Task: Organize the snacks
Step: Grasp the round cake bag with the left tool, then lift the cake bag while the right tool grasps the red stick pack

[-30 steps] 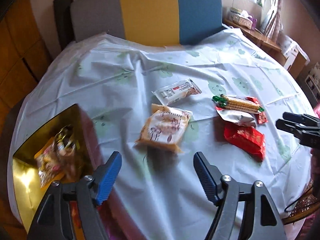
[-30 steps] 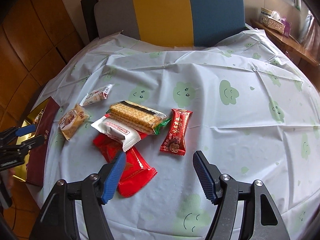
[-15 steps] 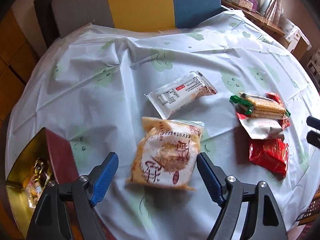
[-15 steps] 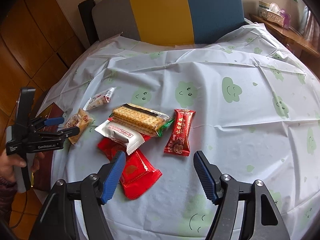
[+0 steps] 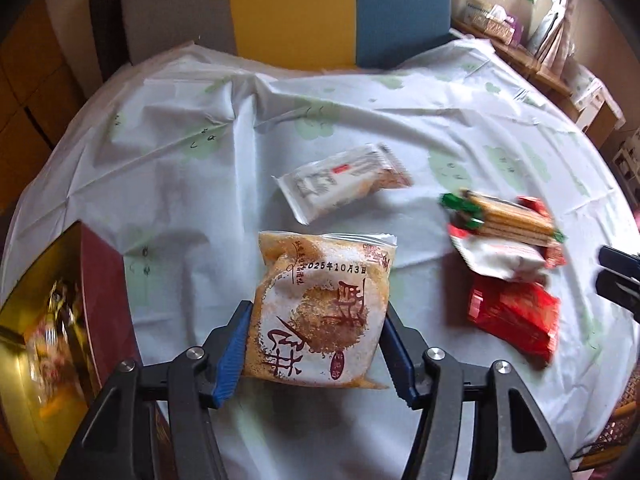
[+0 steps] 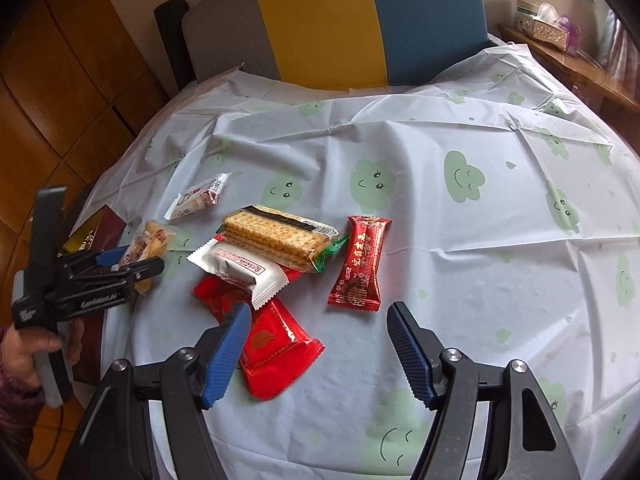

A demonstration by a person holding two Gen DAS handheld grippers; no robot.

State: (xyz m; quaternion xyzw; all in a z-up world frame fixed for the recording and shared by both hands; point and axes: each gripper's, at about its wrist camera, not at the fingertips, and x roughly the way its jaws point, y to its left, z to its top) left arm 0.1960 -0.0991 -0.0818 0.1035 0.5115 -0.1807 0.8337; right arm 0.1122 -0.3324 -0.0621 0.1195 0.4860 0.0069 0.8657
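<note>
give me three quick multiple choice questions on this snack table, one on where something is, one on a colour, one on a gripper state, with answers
1. Where does the gold-lined box sit relative to the tan pastry packet in the left wrist view?
A. to its left, at the table edge
B. to its right
C. behind it, by the chair

2. What colour is the tall wrapper lying alone to the right of the cracker pack?
A. green
B. red
C. white

3. How do the left gripper's jaws stand?
A. wide open over bare cloth
B. shut on nothing
C. closed against the tan pastry packet

Answers: 1 A, the box shows at the left border. 2 B, it is red with gold print. 3 C, both blue pads touch the packet's sides.
</note>
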